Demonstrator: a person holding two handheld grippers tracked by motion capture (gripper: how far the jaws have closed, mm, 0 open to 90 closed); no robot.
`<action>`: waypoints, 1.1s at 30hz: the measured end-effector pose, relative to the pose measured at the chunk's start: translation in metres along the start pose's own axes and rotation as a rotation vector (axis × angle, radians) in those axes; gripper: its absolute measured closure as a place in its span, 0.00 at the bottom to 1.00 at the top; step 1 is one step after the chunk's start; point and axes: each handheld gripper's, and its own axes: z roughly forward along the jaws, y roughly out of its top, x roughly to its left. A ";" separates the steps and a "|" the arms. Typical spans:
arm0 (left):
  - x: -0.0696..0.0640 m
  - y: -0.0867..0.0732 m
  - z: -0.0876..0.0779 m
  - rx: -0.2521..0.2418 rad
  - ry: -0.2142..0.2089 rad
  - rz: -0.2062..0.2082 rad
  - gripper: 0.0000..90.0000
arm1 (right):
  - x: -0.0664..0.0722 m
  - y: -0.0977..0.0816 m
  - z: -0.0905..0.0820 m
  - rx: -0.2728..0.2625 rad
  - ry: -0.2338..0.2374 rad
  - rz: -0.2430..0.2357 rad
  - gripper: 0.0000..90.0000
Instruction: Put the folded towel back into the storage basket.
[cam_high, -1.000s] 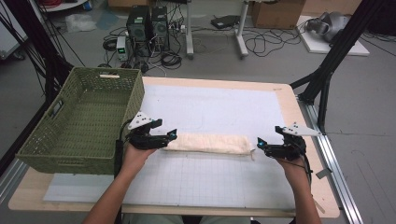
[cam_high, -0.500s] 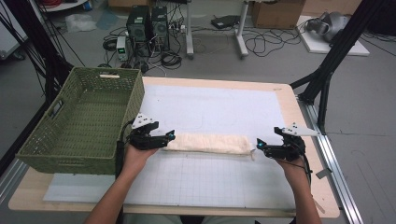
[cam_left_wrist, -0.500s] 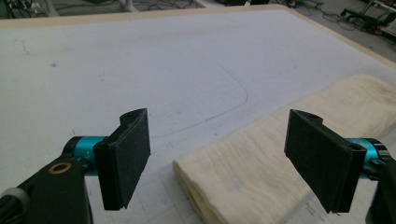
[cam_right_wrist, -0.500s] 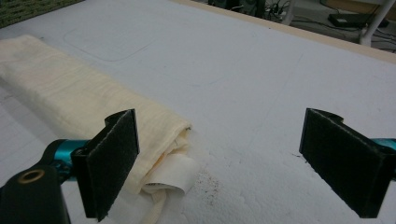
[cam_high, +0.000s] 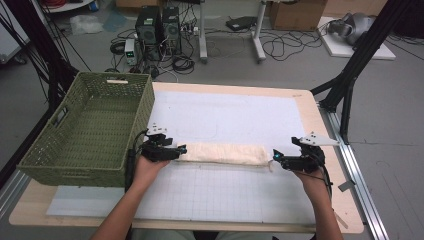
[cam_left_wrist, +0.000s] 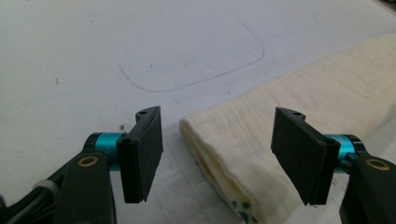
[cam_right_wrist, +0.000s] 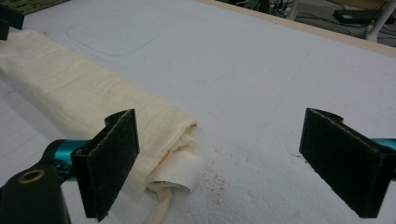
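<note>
High view: both forearms reach in from below; the left gripper (cam_high: 176, 150) and right gripper (cam_high: 278, 157) meet opposite ends of the folded cloth (cam_high: 224, 153).

Left gripper view: jaws, just closing, straddle the cloth's (cam_left_wrist: 261, 154) end without touching it.

Right gripper view: jaws wide, 1 beside the cloth's (cam_right_wrist: 93, 98) end; its far end is cut off.

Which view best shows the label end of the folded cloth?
The right gripper view: the folded cloth ends close up, its white label curling out. The high view shows the whole strip, small. The left gripper view shows the opposite end between open jaws.
</note>
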 end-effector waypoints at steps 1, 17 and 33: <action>0.000 0.000 0.002 0.013 0.002 0.000 0.38 | 0.000 0.000 0.000 0.002 0.001 0.003 0.13; -0.011 -0.009 0.011 0.092 0.017 0.139 0.63 | 0.003 -0.001 0.004 0.019 0.014 -0.001 0.13; -0.014 -0.011 0.010 0.068 -0.016 0.151 0.91 | 0.021 -0.003 0.040 0.130 0.047 0.033 0.13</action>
